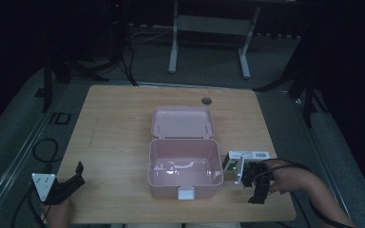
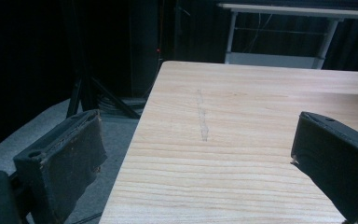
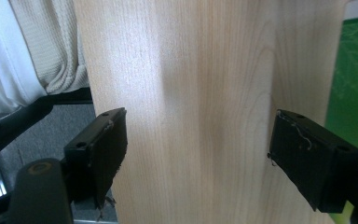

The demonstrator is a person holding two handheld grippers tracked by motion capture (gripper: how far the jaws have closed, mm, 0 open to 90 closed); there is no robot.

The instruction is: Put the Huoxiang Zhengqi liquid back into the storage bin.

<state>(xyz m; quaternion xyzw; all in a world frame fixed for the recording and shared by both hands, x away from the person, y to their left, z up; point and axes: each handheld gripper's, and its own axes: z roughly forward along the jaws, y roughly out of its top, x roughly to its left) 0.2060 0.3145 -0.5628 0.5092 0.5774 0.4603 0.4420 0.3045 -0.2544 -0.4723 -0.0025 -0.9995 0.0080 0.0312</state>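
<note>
Down at the near left corner of the tabletop (image 1: 114, 142), the left hand-held gripper (image 1: 78, 173) sits low with its jaws spread wide and nothing between them; its own view looks out over bare wood. Over on the near right, the right hand-held gripper (image 1: 247, 173) has its jaws apart too, hovering over the tabletop right beside a small green-and-white carton (image 1: 247, 156), and that green face edges into the right gripper view as well (image 3: 354, 84). Whether a jaw actually touches the carton, I can't tell from up here. The carton lies just off the right wall of the pink box (image 1: 185, 166), which stands in the middle of the tabletop with a white latch (image 1: 186, 193) on its near side. Inside the tub: nothing I can make out. Behind it, the hinged pink lid (image 1: 183, 122) lies flung back flat, inner side up. Farther still, a small round grommet (image 1: 206, 100) sits near the far edge.
</note>
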